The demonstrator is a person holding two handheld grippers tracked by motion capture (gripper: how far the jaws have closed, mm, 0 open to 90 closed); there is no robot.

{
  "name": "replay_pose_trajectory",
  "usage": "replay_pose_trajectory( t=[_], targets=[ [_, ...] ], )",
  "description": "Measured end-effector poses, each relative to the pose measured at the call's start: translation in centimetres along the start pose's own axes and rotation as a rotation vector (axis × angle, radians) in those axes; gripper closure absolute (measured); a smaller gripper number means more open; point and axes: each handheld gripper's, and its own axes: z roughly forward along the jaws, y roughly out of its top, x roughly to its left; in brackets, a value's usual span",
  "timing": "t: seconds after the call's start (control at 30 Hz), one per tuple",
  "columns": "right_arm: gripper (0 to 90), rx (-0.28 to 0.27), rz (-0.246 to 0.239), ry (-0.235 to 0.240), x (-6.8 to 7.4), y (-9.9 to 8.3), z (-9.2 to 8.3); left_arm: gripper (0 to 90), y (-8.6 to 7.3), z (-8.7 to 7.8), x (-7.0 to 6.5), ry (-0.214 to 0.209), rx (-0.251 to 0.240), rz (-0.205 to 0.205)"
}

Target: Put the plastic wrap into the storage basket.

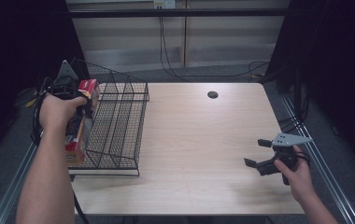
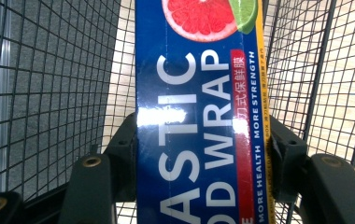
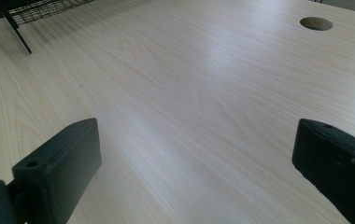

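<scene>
So the left gripper (image 2: pixel 199 154) has its jaws clamped across the narrow width of the plastic wrap box (image 2: pixel 199 116), one pad on each long side, and the box sits at the left end of the wire rack (image 1: pixel 119 121), hanging lengthwise down into the leftmost slot with mesh on both sides of it. My guess on handling: it's a long cardboard carton, light, fairly stiff along its length but the walls would dent if you squeeze hard, and that glossy print looks a bit slippery. Grabbing it across the short width like this seems right to me, though near the middle would swing less. The right gripper (image 1: pixel 262 153) hangs over the table (image 1: pixel 194 140) well right of the rack, jaws wide apart with nothing between them.
</scene>
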Motion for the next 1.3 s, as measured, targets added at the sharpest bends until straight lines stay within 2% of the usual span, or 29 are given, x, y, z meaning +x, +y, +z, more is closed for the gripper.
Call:
replay_pose_trajectory(
  t=[0.13, 0.17, 0.23, 0.37, 0.4, 0.43, 0.57, 0.63, 0.7, 0.73, 0.8, 0.87, 0.97, 1.13, 1.3],
  targets=[
    [0.9, 0.002, -0.001, 0.000, 0.0, 0.0, 0.0, 42.1, 0.1, 0.1, 0.3, 0.000, -0.002, 0.013],
    [0.9, 0.001, -0.003, 0.001, 0.0, 0.0, 0.0, 42.0, 0.0, 0.1, 0.3, -0.008, -0.005, -0.007],
    [0.9, 0.001, -0.005, 0.003, 0.0, 0.0, 0.1, 41.9, 0.0, 0.2, 0.3, -0.008, -0.005, -0.016],
    [0.9, 0.001, -0.005, 0.001, 0.0, 0.0, 0.1, 41.8, 0.0, 0.5, 0.5, -0.010, 0.009, -0.018],
    [0.9, 0.001, -0.006, 0.002, 0.1, 0.0, 0.1, 41.8, 0.0, 0.6, 0.6, -0.002, -0.001, -0.024],
    [0.9, 0.003, -0.004, 0.003, 0.1, 0.0, 0.1, 41.8, 0.1, 0.7, 0.8, -0.010, 0.009, -0.022],
    [0.9, 0.005, -0.005, 0.003, 0.0, -0.1, 0.2, 41.7, 0.1, 1.2, 0.7, 0.010, 0.018, -0.037],
    [0.9, 0.005, -0.005, 0.003, 0.1, -0.1, 0.2, 41.6, 0.2, 1.3, 1.0, 0.003, 0.034, -0.033],
    [0.9, 0.005, -0.006, 0.003, 0.1, -0.1, 0.2, 41.5, 0.2, 1.3, 1.0, 0.009, 0.027, -0.031],
    [0.9, 0.006, -0.005, 0.003, 0.0, -0.1, 0.2, 41.5, 0.1, 1.4, 0.9, 0.008, 0.020, -0.044],
    [0.9, 0.008, -0.003, 0.003, 0.0, -0.1, 0.3, 41.3, 0.3, 1.4, 1.0, 0.010, 0.043, -0.035],
    [0.9, 0.009, -0.004, 0.005, 0.1, -0.1, 0.3, 41.1, 0.3, 1.5, 0.9, 0.013, 0.042, -0.050],
    [0.9, 0.009, -0.005, 0.006, 0.1, -0.1, 0.3, 40.9, 0.3, 1.7, 0.9, 0.016, 0.028, -0.048],
    [0.9, 0.008, -0.005, 0.005, 0.1, -0.1, 0.3, 40.4, 0.5, 1.6, 1.0, 0.006, 0.060, -0.049],
    [0.9, 0.008, -0.007, 0.004, 0.1, -0.1, 0.3, 39.9, 0.6, 1.6, 1.0, 0.023, 0.065, -0.041]
  ],
)
